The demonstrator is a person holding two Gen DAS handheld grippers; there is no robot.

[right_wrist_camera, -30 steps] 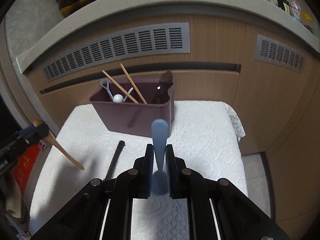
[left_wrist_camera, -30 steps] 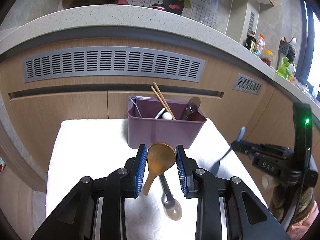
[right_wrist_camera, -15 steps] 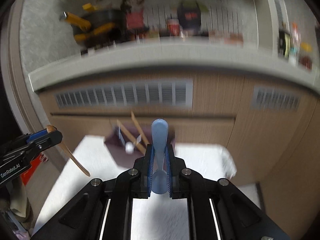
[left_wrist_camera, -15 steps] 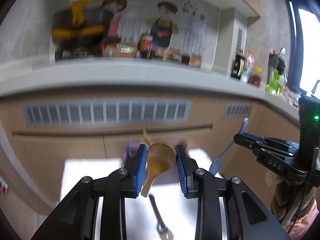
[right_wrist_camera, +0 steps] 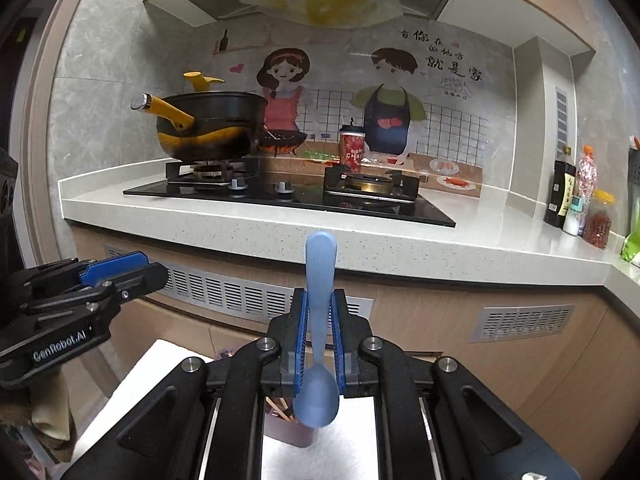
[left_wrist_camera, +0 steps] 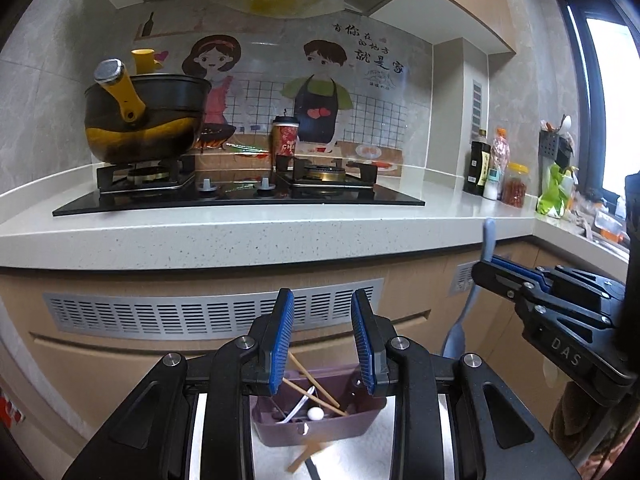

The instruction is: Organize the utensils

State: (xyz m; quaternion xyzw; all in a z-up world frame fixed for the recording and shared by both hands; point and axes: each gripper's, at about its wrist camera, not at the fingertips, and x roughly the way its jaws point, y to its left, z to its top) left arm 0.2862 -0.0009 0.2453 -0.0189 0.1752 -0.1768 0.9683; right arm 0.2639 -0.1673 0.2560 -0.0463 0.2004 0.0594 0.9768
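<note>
Aloft over the bin [left_wrist_camera: 320,428], a blue spoon [right_wrist_camera: 321,256] stands handle-up, pinched at its neck by the right claw [right_wrist_camera: 320,296], its bowl hanging below the pads. It looks like light, stiff, smooth plastic that could swivel in a loose pinch, so the flat neck seems the surest hold. The left claw [left_wrist_camera: 322,300] is narrowly parted, with nothing seen between its pads; a wooden handle [left_wrist_camera: 306,458] shows beneath it, and whether anything holds it cannot be told. Chopsticks [left_wrist_camera: 316,388] already lean in the purple bin, which sits on a bench spread with white cloth [left_wrist_camera: 400,444]. Behind it are slatted cabinets, a stone worktop [right_wrist_camera: 400,248], a hob and a black-and-yellow pot [left_wrist_camera: 148,124].
</note>
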